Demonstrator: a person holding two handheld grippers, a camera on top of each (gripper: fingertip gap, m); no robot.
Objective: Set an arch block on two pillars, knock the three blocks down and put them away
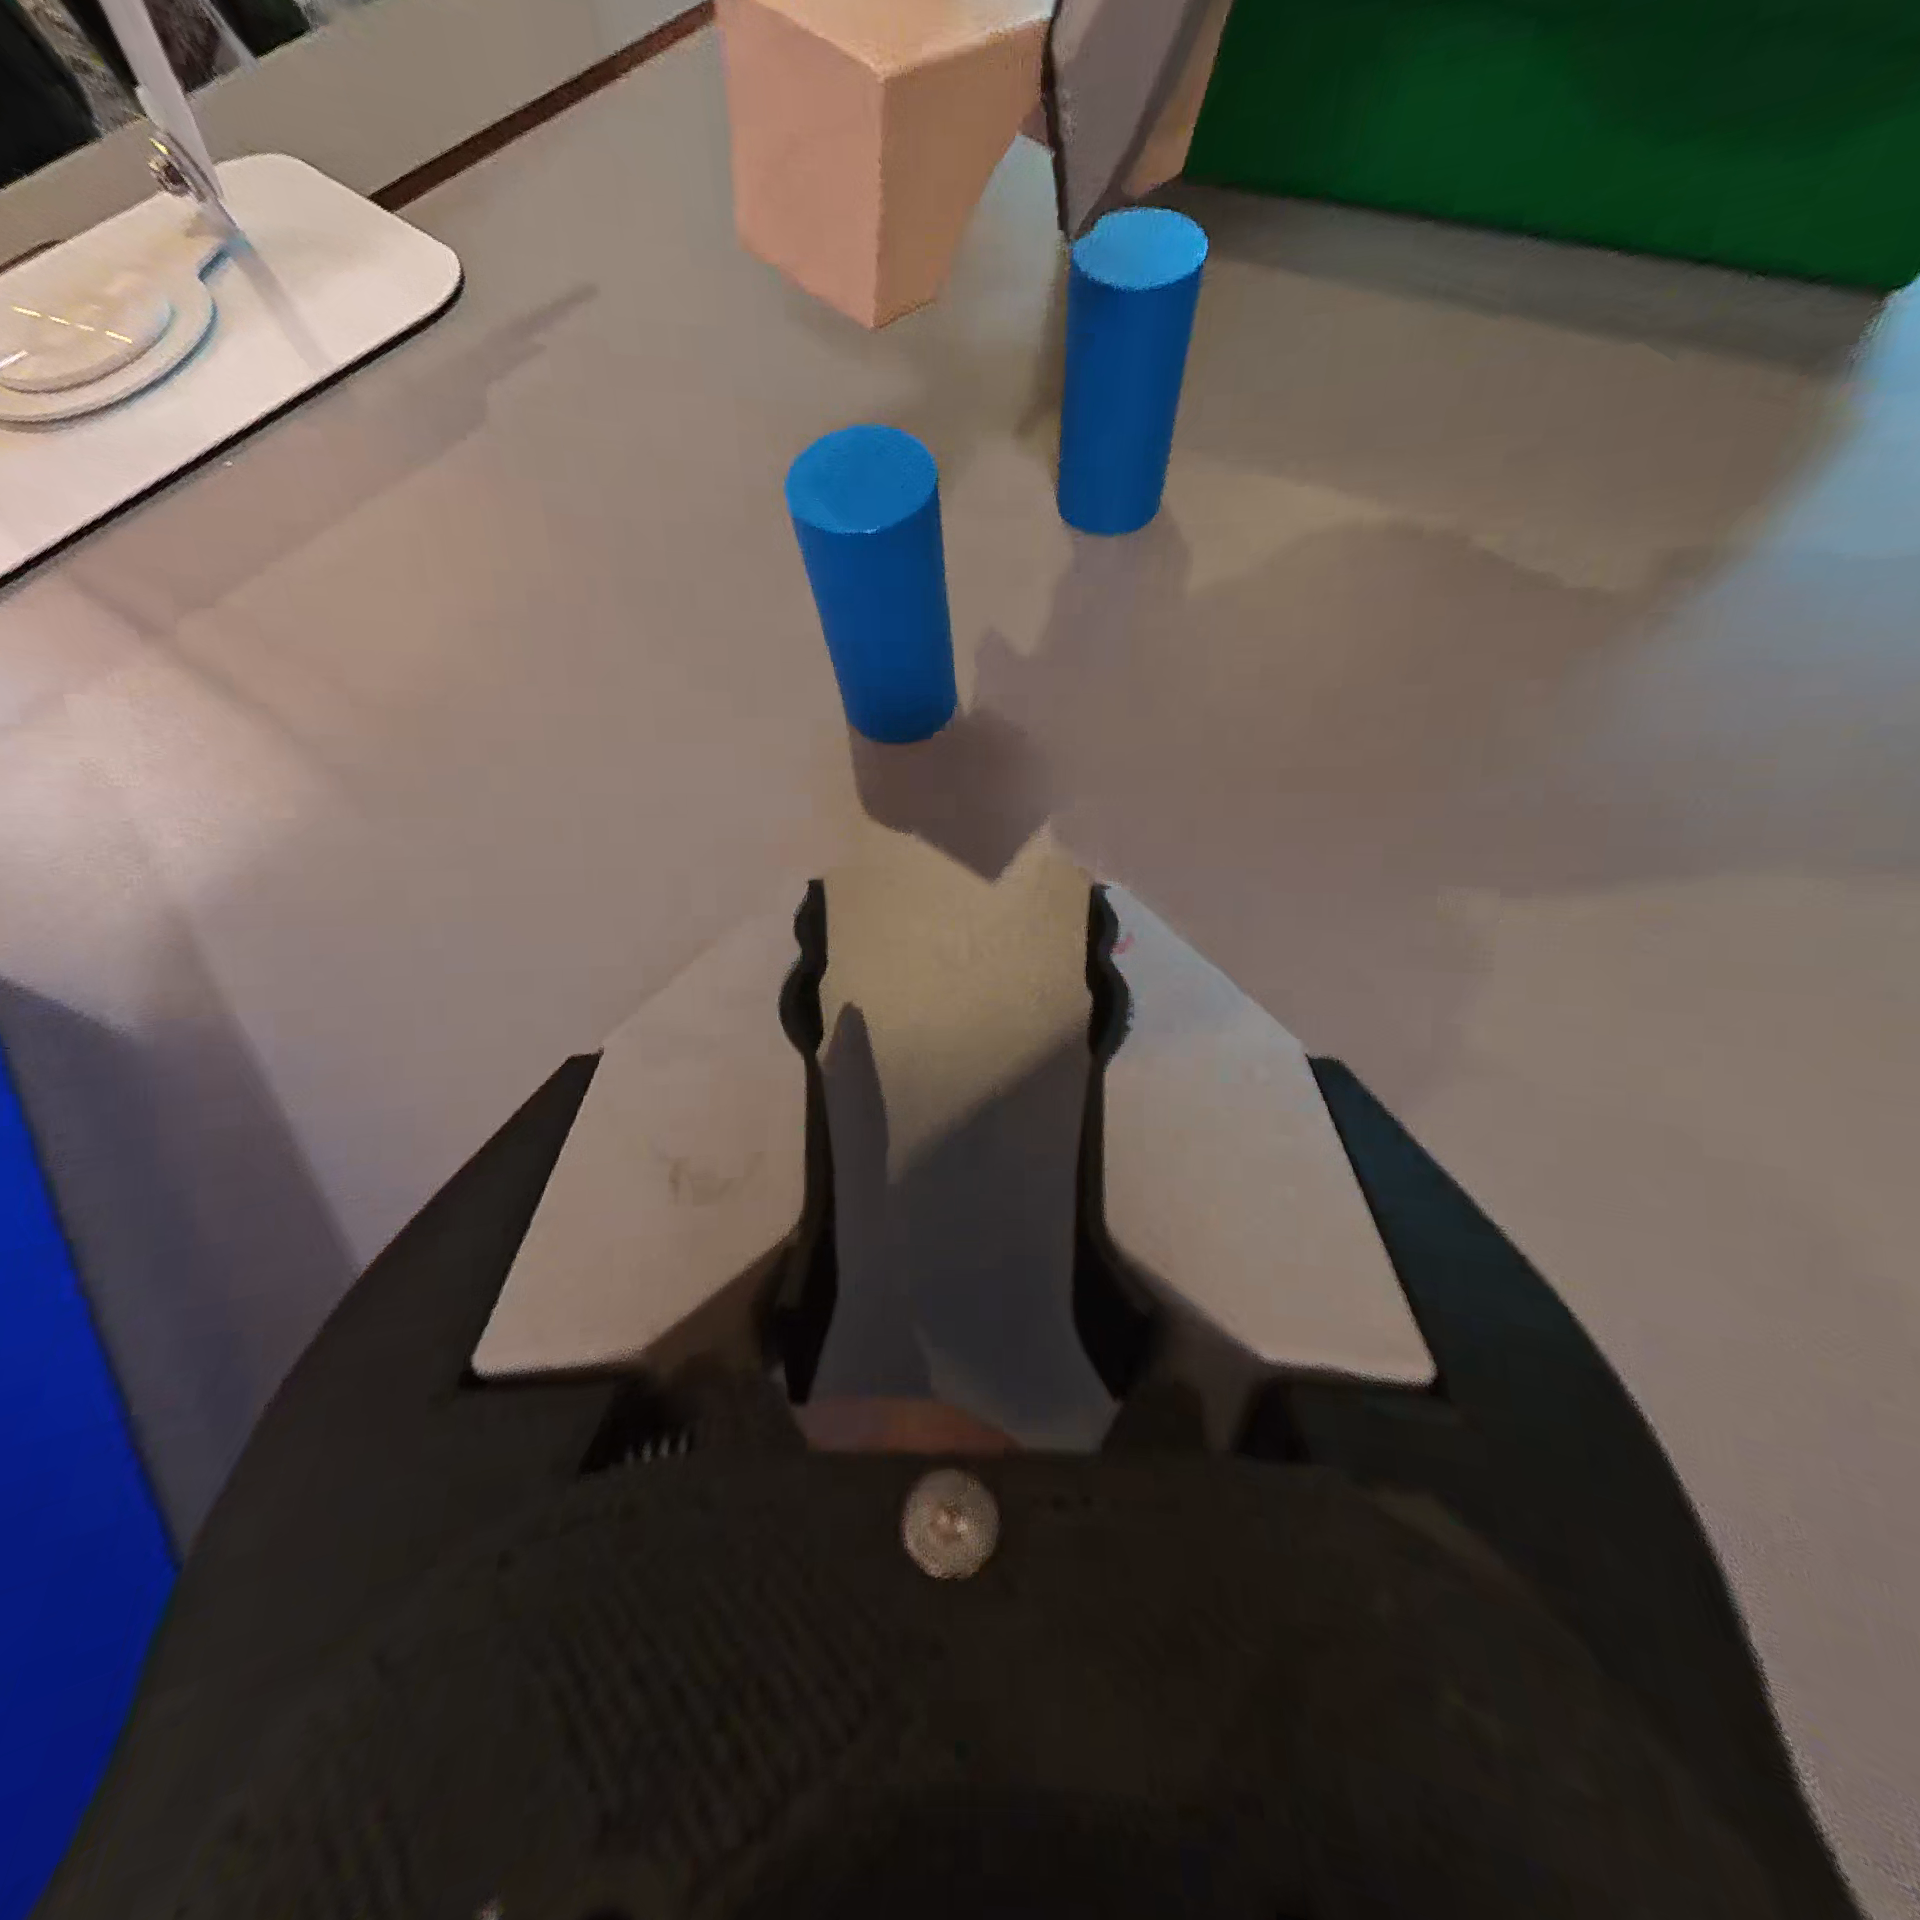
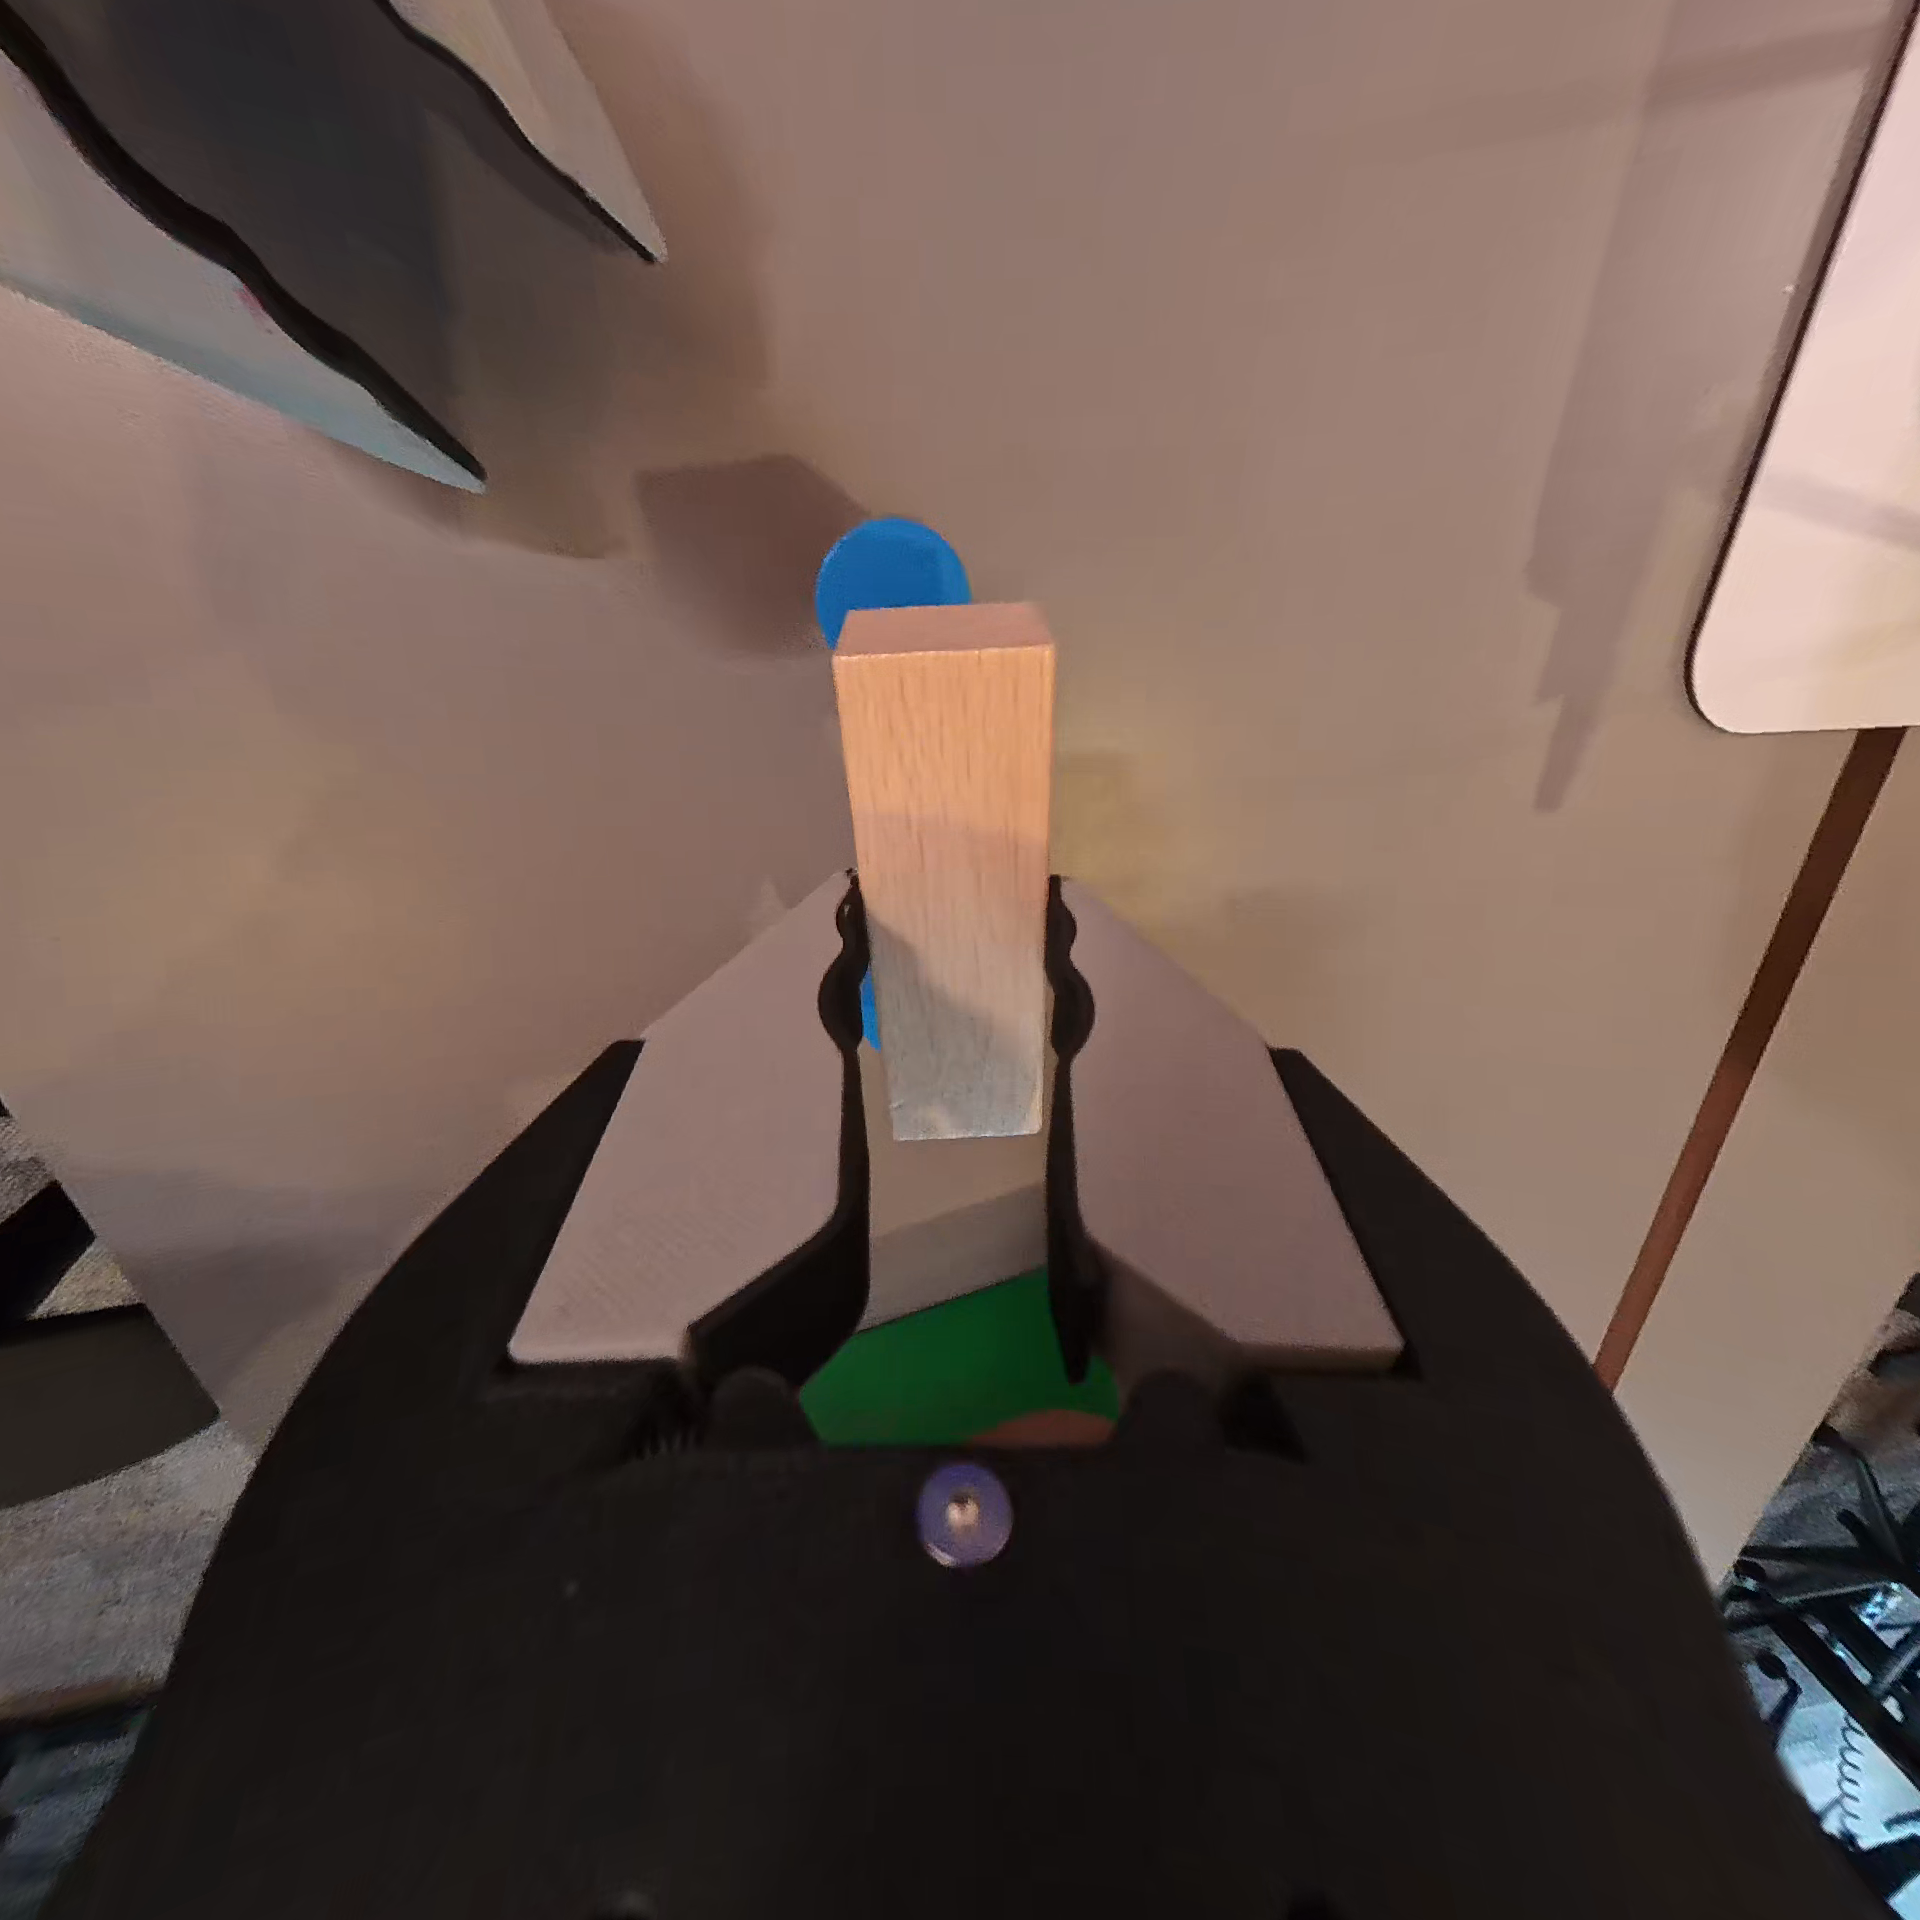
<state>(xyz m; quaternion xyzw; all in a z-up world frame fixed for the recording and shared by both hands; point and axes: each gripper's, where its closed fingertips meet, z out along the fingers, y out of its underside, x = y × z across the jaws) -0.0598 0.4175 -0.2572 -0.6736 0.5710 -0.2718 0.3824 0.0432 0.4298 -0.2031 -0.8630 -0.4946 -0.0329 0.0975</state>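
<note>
- Arch block (image 2: 945, 831), pale wood, clamped between the fingers of our right gripper (image 2: 954, 904); both pads press its sides, so the claw is closed down to the block's width.
- Same arch block (image 1: 883, 156) in the left wrist view: raised off the table at the far end, curved underside visible, one right-gripper finger (image 1: 1112, 114) on its side.
- We hold it above and just behind the far blue pillar (image 1: 1127, 379); whether block and pillar touch we cannot tell.
- Near blue pillar (image 1: 873, 587) stands upright on the grey table (image 1: 416, 727), apart from the far one, with a clear gap between them.
- From the right wrist view only the round top of one blue pillar (image 2: 883, 582) peeks out beyond the block's end; a sliver of blue also shows beside the left pad.
- Our left gripper (image 1: 954, 904) hovers low over the table, short of the near pillar, jaws parted a moderate way, nothing between them.
- Left gripper's fingers (image 2: 312, 343) also show at upper left of the right wrist view.
- Green box (image 1: 1558, 135) sits at the far right of the table, behind the pillars; a green patch (image 2: 935, 1361) shows under our right claw.
- White stand base (image 1: 260, 301) with rounded corners lies on the table at left; its edge (image 2: 1829, 468) appears on the right in the other view.
- Blue surface (image 1: 62, 1455) at the lower left edge, blurred.
</note>
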